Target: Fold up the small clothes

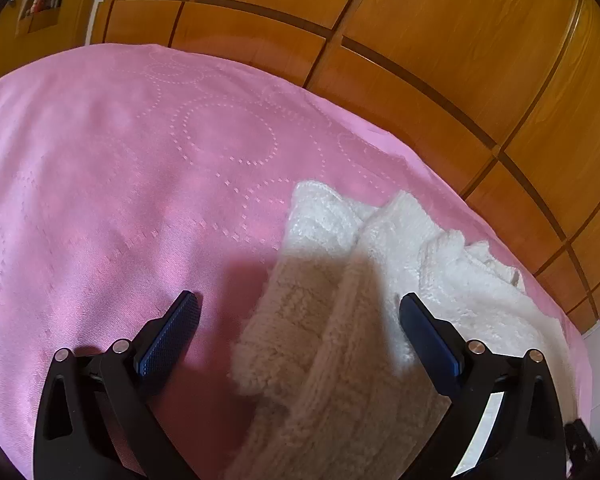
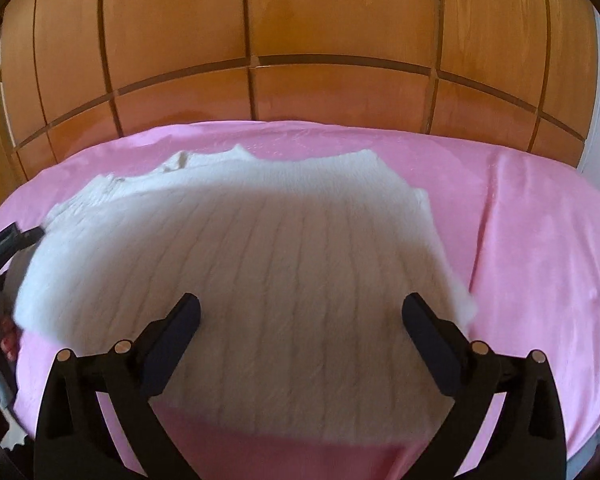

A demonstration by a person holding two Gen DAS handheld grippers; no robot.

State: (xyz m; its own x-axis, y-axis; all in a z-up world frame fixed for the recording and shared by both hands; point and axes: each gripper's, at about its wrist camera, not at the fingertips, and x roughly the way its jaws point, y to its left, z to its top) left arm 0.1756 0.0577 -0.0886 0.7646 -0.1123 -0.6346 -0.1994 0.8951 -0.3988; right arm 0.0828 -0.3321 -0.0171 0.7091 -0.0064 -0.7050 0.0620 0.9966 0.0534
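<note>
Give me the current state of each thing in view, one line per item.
White knit sweater: lying on the bed, partly folded, held by neither gripper.
Left gripper: open, over the sweater's edge.
Right gripper: open, over the sweater.
Pink bedspread: spread flat, lightly creased.
Wooden wardrobe doors: closed.

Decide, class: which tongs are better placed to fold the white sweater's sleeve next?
Probably the left tongs: they stand open with the sleeve of the white sweater between the pads. The right tongs, also open, hover over its body.
</note>
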